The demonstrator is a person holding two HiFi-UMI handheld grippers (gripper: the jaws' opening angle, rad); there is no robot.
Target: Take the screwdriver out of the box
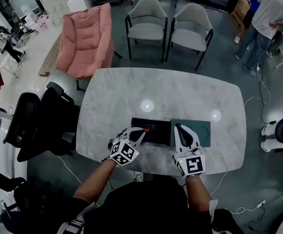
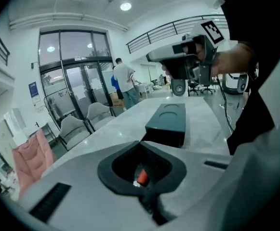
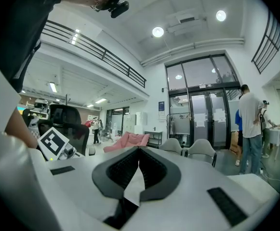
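Note:
On the marble table (image 1: 131, 89) lies an open black box (image 1: 156, 130), with its dark green lid (image 1: 202, 130) beside it on the right. My left gripper (image 1: 141, 132) is at the box's left end and is shut on the screwdriver (image 1: 145, 129), whose orange part shows at the jaw tips. In the left gripper view the orange screwdriver (image 2: 141, 177) sits pinched inside the left gripper (image 2: 140, 150), and the box (image 2: 168, 121) lies ahead. My right gripper (image 1: 178, 127) hovers over the lid's left edge. In its own view the right gripper (image 3: 139, 150) is shut and holds nothing.
Two grey chairs (image 1: 170, 28) and a pink armchair (image 1: 85, 43) stand beyond the table's far edge. Black office chairs (image 1: 39, 123) crowd the left side. People (image 1: 265, 18) stand at the back right. Cables (image 1: 258, 96) trail on the floor at the right.

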